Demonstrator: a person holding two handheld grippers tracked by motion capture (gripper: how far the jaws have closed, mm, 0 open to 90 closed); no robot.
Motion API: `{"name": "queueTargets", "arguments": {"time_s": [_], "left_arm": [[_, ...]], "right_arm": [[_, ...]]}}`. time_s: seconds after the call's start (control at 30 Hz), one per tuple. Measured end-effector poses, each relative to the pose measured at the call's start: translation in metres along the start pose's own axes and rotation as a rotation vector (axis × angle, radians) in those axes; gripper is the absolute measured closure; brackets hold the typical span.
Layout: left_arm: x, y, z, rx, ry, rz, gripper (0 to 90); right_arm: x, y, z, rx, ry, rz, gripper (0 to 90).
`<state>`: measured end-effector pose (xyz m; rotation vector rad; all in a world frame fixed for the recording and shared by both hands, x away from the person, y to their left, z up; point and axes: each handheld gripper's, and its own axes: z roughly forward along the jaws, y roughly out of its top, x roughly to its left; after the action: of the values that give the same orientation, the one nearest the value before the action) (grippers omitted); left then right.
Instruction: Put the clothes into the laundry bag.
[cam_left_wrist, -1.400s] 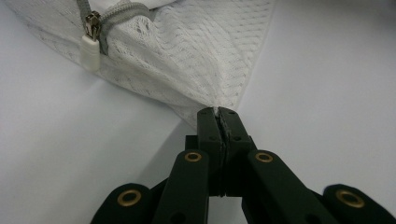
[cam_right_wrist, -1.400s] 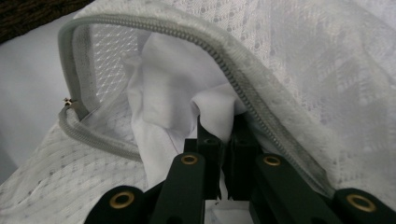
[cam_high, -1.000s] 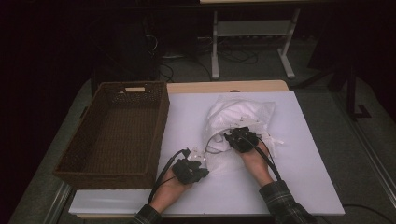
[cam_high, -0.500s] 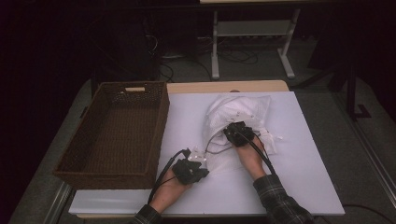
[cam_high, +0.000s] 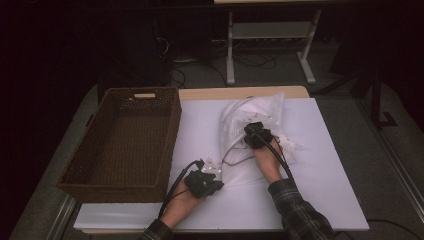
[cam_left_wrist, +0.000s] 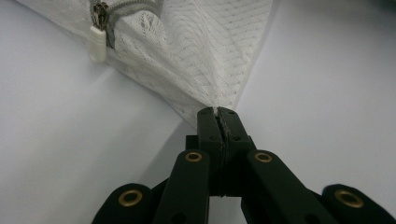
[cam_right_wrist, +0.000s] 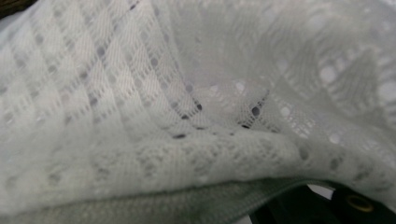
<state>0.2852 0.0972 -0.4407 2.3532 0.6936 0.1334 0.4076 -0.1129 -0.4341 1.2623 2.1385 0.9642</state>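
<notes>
A white mesh laundry bag lies crumpled on the white table top, right of centre. My left gripper is shut on the bag's near corner; in the left gripper view the jaws pinch the mesh to a point. A white zipper pull hangs at the top left there. My right gripper rests on the bag's middle. In the right gripper view mesh drapes over the jaws and hides them, with grey zipper tape along the bottom.
A brown wicker basket with nothing in it stands at the table's left side. A strip of wooden table shows beyond the white top. A metal stand and cables are on the dark floor behind.
My right hand has slid away from the person, farther onto the bag, and the mesh has shifted with it. The left hand has stayed put on the corner.
</notes>
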Motion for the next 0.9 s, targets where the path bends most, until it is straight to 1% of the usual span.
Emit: {"name": "queueTargets", "arguments": {"time_s": [0.1,0.2,0.33,0.57,0.67,0.9], "left_arm": [[0.0,0.0,0.0,0.0,-0.001,0.001,89.5],[0.0,0.0,0.0,-0.002,-0.002,0.001,89.5],[0.0,0.0,0.0,-0.003,-0.001,-0.001,89.5],[0.0,0.0,0.0,-0.002,-0.001,-0.003,89.4],[0.001,-0.001,0.0,-0.003,-0.008,-0.008,89.4],[0.002,-0.001,0.0,-0.006,-0.01,-0.01,89.4]], "right_arm": [[-0.004,0.002,0.003,-0.002,-0.009,0.013,86.8],[-0.008,0.004,0.006,-0.002,-0.018,0.036,86.8],[-0.012,0.005,0.01,-0.004,-0.027,0.048,86.8],[-0.014,0.006,0.013,-0.006,-0.037,0.046,86.7],[-0.015,0.006,0.012,-0.006,-0.029,0.055,86.4],[-0.016,0.004,0.007,-0.009,-0.017,0.05,84.6]]}}
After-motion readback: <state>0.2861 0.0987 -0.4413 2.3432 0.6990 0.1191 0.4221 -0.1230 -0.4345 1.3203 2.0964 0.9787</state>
